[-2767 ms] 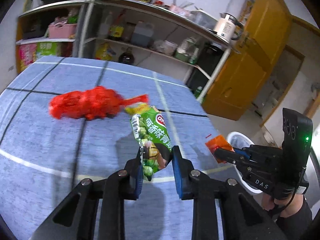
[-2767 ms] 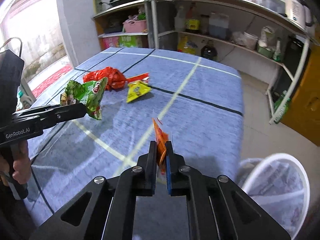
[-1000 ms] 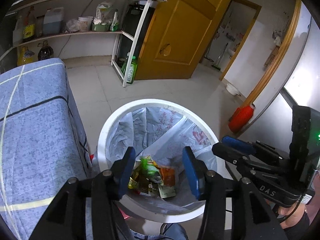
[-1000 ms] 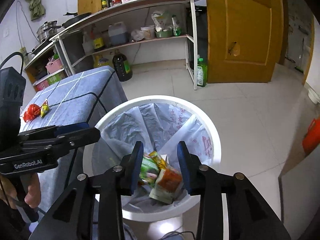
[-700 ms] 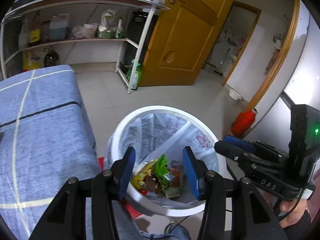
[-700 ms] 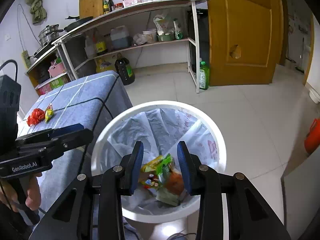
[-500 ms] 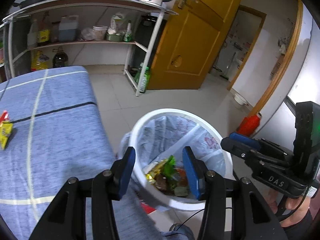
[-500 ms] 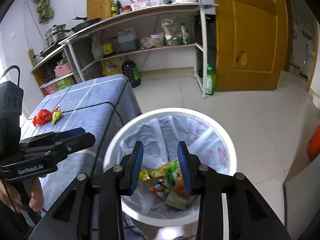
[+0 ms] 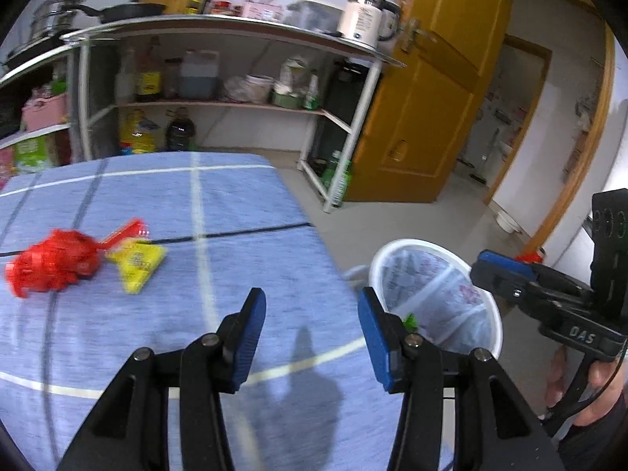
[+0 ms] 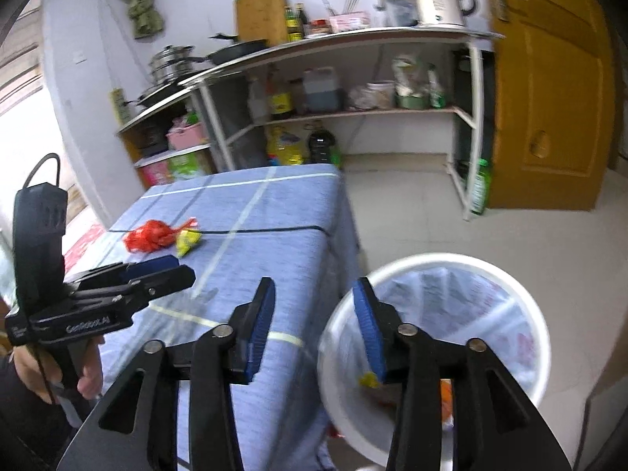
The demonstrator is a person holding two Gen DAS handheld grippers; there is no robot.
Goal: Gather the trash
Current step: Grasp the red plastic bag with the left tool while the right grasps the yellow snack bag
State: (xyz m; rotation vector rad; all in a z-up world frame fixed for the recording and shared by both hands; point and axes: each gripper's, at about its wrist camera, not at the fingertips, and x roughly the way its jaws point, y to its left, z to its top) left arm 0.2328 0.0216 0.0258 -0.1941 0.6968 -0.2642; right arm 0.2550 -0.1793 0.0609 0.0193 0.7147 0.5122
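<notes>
A crumpled red wrapper (image 9: 53, 263) and a yellow packet (image 9: 138, 263) lie side by side on the blue checked tablecloth (image 9: 243, 212); both also show in the right wrist view, the red wrapper (image 10: 148, 236) and the yellow packet (image 10: 187, 241). A white trash bin (image 10: 506, 274) with a plastic liner stands on the floor beside the table and holds several wrappers; it also shows in the left wrist view (image 9: 428, 245). My left gripper (image 9: 310, 325) is open and empty above the table's near right part. My right gripper (image 10: 312, 324) is open and empty between the table edge and the bin.
White metal shelves (image 9: 235, 104) with bottles, jars and a kettle stand behind the table. A brown wooden door (image 10: 549, 90) is at the right. The floor around the bin is pale tile.
Both grippers have swung left from above the bin toward the table. The red wrapper and yellow packet have come into the left wrist view. Both stay open and empty.
</notes>
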